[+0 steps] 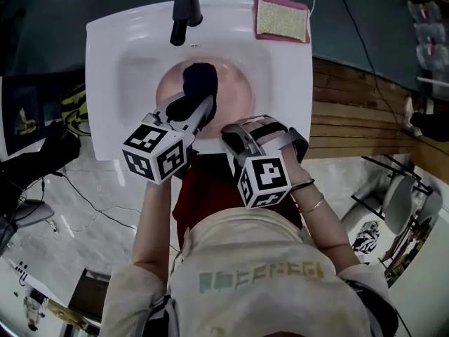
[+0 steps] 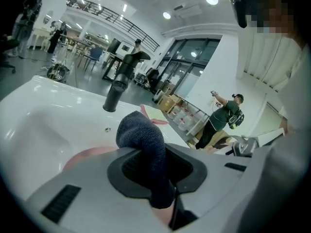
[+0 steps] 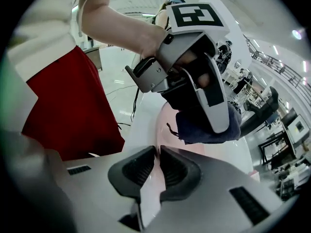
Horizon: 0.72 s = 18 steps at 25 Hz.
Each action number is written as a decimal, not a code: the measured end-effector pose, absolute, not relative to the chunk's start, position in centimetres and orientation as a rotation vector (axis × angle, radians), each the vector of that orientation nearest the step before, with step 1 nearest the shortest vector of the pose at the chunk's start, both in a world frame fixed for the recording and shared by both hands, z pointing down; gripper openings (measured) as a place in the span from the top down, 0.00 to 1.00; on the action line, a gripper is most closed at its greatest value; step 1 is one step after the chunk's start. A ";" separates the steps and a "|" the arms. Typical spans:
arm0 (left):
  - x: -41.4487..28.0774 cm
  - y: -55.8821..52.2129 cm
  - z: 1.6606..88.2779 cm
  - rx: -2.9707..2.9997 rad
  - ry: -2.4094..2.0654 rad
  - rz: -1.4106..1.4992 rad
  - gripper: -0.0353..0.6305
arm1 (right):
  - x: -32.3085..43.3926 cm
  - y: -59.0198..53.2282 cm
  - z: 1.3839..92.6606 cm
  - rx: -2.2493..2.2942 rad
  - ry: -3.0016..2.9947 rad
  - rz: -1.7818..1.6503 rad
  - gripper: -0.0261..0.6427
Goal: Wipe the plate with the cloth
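A pink plate (image 1: 235, 90) lies in the basin of a white sink (image 1: 112, 62). A dark blue cloth (image 1: 198, 83) rests on the plate's middle, and my left gripper (image 1: 203, 111) is shut on it. In the left gripper view the cloth (image 2: 143, 140) bulges up between the pads, with the plate (image 2: 85, 157) below. My right gripper (image 1: 235, 135) is at the plate's near rim. In the right gripper view its jaws (image 3: 156, 166) are shut on the thin rim of the plate (image 3: 165, 125). The cloth (image 3: 204, 130) hangs just beyond.
A black faucet (image 1: 184, 9) stands at the back of the sink, over the plate's far edge. A yellow sponge on a pink pad (image 1: 282, 20) lies on the sink's back right corner. The person's body is close against the sink's front edge.
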<state>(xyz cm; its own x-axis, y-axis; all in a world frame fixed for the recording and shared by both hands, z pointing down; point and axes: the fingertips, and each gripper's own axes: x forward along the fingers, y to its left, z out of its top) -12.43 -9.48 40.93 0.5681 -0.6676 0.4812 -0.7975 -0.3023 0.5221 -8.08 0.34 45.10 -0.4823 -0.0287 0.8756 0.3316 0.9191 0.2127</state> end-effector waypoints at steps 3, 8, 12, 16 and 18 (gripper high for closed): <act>-11.9 -9.2 41.4 2.094 -1.075 0.259 0.83 | -8.2 0.4 45.2 -0.203 -2.009 -0.402 0.88; -12.0 -9.0 41.4 2.163 -0.959 0.314 0.83 | -8.4 0.6 45.4 -0.204 -1.957 -0.374 0.88; -11.9 -8.8 41.9 2.233 -0.847 0.407 0.83 | -8.5 0.6 45.6 -0.218 -1.918 -0.352 0.88; -11.4 -8.2 42.7 2.291 -0.754 0.528 0.83 | -8.4 0.7 45.7 -0.243 -1.897 -0.320 0.88; -11.2 -7.9 43.2 2.307 -0.706 0.576 0.83 | -8.4 0.8 45.7 -0.255 -1.891 -0.308 0.88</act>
<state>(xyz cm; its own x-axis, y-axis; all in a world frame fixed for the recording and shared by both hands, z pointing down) -11.19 -7.89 43.16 0.7588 -0.3308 0.5611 -0.6160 -0.6444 0.4531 -8.45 0.76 45.70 -0.3309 0.0262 0.9433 0.3239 0.9420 0.0874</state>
